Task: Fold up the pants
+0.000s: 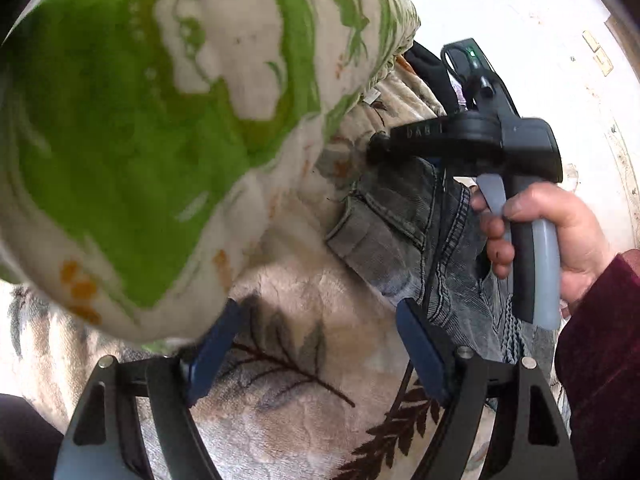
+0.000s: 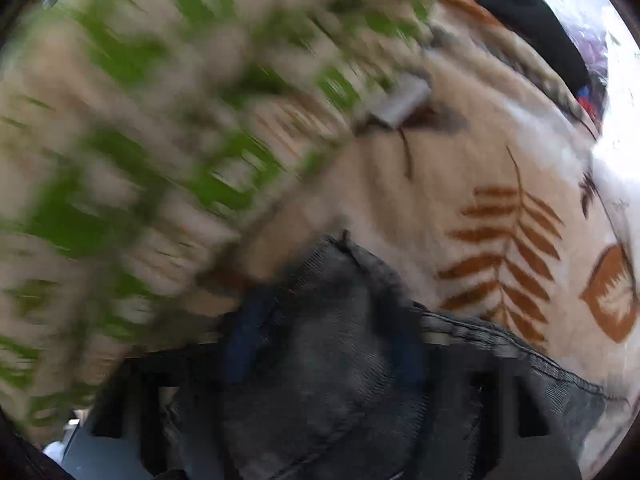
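The pants (image 1: 404, 228) are dark grey denim, bunched on a beige leaf-print blanket (image 1: 296, 360). My left gripper (image 1: 316, 344) is open and empty above the blanket, left of the pants. In the left wrist view the right gripper's body (image 1: 492, 140) is held by a hand above the pants, its tip hidden in the cloth. In the right wrist view, which is blurred, dark denim (image 2: 328, 340) drapes over and between the fingers of my right gripper (image 2: 320, 344), which looks shut on it.
A green and cream patterned cushion or folded blanket (image 1: 132, 128) lies at the left, close to my left finger; it also shows in the right wrist view (image 2: 140, 140). A white wall (image 1: 520, 20) is behind. A dark item (image 2: 520, 12) lies at the blanket's far edge.
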Action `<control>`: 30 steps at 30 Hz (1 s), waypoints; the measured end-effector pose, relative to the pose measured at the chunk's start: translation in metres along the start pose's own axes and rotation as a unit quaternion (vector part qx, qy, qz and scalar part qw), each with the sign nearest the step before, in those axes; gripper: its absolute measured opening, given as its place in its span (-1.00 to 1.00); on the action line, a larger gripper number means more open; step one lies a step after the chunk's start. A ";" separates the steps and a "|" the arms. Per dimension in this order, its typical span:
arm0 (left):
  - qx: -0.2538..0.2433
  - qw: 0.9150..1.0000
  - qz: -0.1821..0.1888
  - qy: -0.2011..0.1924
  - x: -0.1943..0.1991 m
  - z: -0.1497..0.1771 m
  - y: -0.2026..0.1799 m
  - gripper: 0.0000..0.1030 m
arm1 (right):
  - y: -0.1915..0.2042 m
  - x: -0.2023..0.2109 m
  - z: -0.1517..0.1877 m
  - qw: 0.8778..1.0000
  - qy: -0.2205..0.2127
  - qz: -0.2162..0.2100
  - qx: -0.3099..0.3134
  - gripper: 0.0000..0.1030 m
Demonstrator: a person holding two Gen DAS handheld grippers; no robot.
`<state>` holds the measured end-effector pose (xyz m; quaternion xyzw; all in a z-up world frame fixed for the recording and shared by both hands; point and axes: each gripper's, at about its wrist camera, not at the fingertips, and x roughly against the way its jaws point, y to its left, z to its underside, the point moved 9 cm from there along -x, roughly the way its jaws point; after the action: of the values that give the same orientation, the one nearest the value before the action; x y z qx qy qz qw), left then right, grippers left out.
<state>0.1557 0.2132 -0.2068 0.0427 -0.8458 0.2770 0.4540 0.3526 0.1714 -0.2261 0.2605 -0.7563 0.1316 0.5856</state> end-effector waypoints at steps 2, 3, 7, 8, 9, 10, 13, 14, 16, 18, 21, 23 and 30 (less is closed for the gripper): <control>0.003 1.000 0.000 -0.001 -0.003 -0.005 0.000 0.60 | -0.002 0.004 0.001 1.000 -0.012 0.004 -0.002 -0.60; 0.004 1.000 -0.002 -0.002 -0.004 -0.005 0.000 0.60 | -0.004 0.009 0.002 1.000 -0.020 0.005 -0.007 -0.66; -0.001 1.000 -0.007 -0.010 0.002 -0.001 0.003 0.60 | -0.009 0.037 0.007 0.998 -0.062 0.010 -0.018 -0.75; -0.004 1.000 -0.007 -0.012 0.002 0.001 0.001 0.60 | -0.010 0.043 0.010 0.997 -0.068 0.008 -0.021 -0.76; -0.006 1.000 -0.007 -0.014 0.003 0.001 -0.001 0.60 | -0.012 0.050 0.012 0.997 -0.078 0.008 -0.027 -0.77; -0.008 1.000 -0.007 -0.015 0.003 0.002 -0.006 0.60 | -0.014 0.057 0.015 0.996 -0.086 0.007 -0.032 -0.78; -0.017 1.000 -0.006 -0.018 0.004 0.008 -0.015 0.60 | -0.022 0.080 0.021 0.991 -0.118 0.001 -0.058 -0.78; -0.021 1.000 -0.006 -0.020 0.004 0.009 -0.017 0.60 | -0.027 0.091 0.024 0.989 -0.129 -0.007 -0.067 -0.79; -0.030 0.999 -0.005 -0.023 0.005 0.013 -0.022 0.60 | -0.034 0.108 0.032 0.985 -0.150 -0.017 -0.083 -0.79; -0.042 0.999 0.006 -0.022 0.005 0.016 -0.032 0.60 | -0.038 0.127 0.038 0.979 -0.177 -0.023 -0.099 -0.79; -0.061 0.997 0.020 -0.033 0.007 0.018 -0.044 0.67 | -0.048 0.153 0.051 0.970 -0.208 -0.033 -0.122 -0.81; -0.073 0.996 0.044 -0.035 0.006 0.016 -0.056 0.76 | -0.055 0.166 0.057 0.965 -0.224 -0.037 -0.129 -0.81; -0.042 0.994 0.086 -0.050 0.003 -0.007 -0.069 0.87 | -0.067 0.177 0.066 0.961 -0.235 -0.044 -0.141 -0.81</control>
<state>0.1820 0.1596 -0.1720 -0.0353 -0.8788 0.2765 0.3873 0.3035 0.0397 -0.0824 0.2318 -0.8712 -0.0669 0.4276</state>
